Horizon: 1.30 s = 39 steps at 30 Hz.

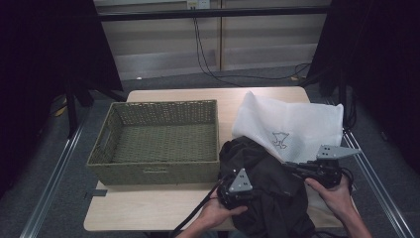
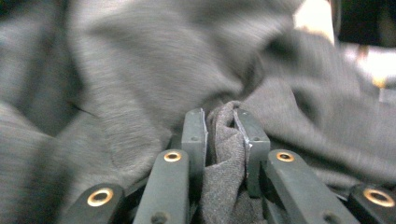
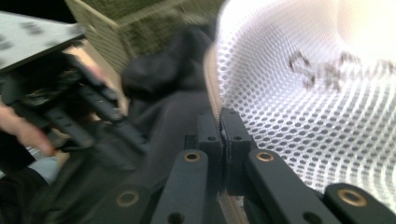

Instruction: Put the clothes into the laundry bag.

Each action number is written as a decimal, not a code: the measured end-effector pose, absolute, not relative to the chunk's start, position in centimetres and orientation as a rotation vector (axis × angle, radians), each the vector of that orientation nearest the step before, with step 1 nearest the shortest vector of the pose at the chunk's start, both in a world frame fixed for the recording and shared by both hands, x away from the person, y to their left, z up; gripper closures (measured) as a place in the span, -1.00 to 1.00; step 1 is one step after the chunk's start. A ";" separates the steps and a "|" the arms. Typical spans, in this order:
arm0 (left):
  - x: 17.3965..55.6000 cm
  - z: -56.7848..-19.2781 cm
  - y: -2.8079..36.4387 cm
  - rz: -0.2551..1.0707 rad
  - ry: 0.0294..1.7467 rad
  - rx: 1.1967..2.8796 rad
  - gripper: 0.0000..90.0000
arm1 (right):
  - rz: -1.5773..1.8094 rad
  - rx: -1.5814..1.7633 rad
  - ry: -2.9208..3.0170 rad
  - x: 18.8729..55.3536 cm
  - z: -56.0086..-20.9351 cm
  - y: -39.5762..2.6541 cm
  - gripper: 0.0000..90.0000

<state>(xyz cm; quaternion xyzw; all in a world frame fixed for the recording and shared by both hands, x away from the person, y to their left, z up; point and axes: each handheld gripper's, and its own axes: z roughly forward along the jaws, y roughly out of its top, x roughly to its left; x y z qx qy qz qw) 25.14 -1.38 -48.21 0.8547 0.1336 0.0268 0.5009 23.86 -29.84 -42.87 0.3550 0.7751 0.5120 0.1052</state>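
Note:
A dark grey garment (image 1: 247,153) lies bunched at the table's front right, partly inside a white mesh bag (image 1: 292,121) with a dark printed mark. My left gripper (image 1: 254,194) is at the garment's near left side. In the left gripper view its jaws are shut (image 2: 223,122) on a raised fold of the grey cloth (image 2: 154,70). My right gripper (image 1: 288,166) reaches in from the right at the bag's mouth. Seen in the right gripper view, it is shut (image 3: 219,122) on the mesh bag's (image 3: 303,93) seamed edge, with the dark garment (image 3: 173,74) just to the left.
An empty green wicker basket (image 1: 158,171) sits on the left half of the light wooden table (image 1: 148,208), close beside the garment. Its corner (image 3: 135,28) appears in the right gripper view. Black curtains flank the table, and cables hang on the wall behind.

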 end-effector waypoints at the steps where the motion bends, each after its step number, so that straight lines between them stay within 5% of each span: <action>1: 25.4 -47.8 -1.4 0.084 0.330 2.045 0.71 | 1.513 1.024 2.289 23.9 -42.5 -29.4 0.97; 8: 27.5 -45.6 -2.4 0.081 0.382 1.960 0.73 | 1.551 0.923 2.324 24.4 -40.5 -27.1 0.97; 20: 29.4 -36.7 -3.3 0.179 0.324 1.774 0.78 | 1.724 0.773 2.176 24.5 -33.7 -26.9 0.97; 29: 31.3 -45.7 -6.2 0.130 0.485 1.949 0.77 | 1.744 0.882 2.209 23.0 -38.0 -28.2 0.97; 39: 31.1 -46.1 -5.4 0.099 0.493 1.966 0.55 | 1.548 1.049 2.355 21.2 -44.9 -29.2 0.95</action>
